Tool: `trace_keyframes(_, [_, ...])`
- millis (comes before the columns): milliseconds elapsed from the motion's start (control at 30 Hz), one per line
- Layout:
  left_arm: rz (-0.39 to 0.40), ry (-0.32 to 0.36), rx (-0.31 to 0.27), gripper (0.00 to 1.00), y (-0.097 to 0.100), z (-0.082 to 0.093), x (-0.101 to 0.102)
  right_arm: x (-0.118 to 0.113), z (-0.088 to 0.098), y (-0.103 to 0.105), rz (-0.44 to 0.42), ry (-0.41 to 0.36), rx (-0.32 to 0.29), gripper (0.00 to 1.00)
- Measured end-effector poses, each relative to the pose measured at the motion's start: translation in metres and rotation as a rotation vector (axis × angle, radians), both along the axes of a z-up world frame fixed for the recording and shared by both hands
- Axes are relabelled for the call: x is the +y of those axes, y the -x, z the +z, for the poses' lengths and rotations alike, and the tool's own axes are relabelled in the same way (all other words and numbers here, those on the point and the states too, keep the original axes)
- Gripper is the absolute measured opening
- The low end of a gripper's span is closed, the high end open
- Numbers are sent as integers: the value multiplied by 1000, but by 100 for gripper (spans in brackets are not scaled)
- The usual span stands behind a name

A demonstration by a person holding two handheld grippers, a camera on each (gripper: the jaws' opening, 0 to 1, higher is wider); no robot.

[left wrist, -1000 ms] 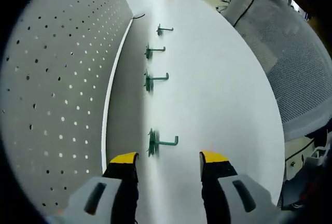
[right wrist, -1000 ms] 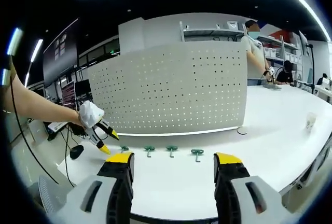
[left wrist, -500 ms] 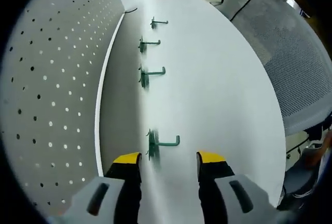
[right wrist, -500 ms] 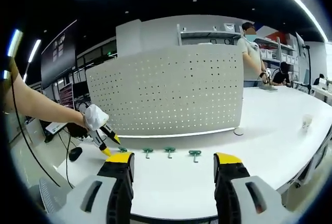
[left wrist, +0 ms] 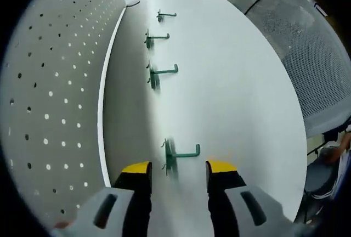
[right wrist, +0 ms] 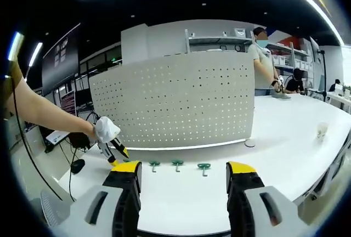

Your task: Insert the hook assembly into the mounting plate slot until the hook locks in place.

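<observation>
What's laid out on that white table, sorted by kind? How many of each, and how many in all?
Green hooks: 4
White pegboard panels: 1
Paper cups: 1
Total: 6

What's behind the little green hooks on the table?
Behind the green hooks stands a white pegboard full of small holes, upright on the white table. Past it, shelves and a standing person show above its top edge. Whatever sits directly behind the board is covered.
</observation>
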State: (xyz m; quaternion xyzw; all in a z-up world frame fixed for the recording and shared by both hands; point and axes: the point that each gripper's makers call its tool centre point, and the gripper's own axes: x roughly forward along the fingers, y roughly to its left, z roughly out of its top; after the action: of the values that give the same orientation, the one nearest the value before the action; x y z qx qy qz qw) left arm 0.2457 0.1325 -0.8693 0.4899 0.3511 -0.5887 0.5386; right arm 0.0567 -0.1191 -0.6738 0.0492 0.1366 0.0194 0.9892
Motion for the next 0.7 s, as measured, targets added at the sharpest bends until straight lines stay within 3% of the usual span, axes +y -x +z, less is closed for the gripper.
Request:
trace_keyframes(300, [-19,-40,14,41,0,-6,1,-3,-1,-2,-3,-3,4,60])
trace_keyframes(433, [-6,-40,18,32,-3,-6,-2,-6,-2,-1,-10,-4,6,59])
trace_keyframes(700, [8,-55,8,27,-9,-9,0,-9,-2,-1,-20,-9,4,59])
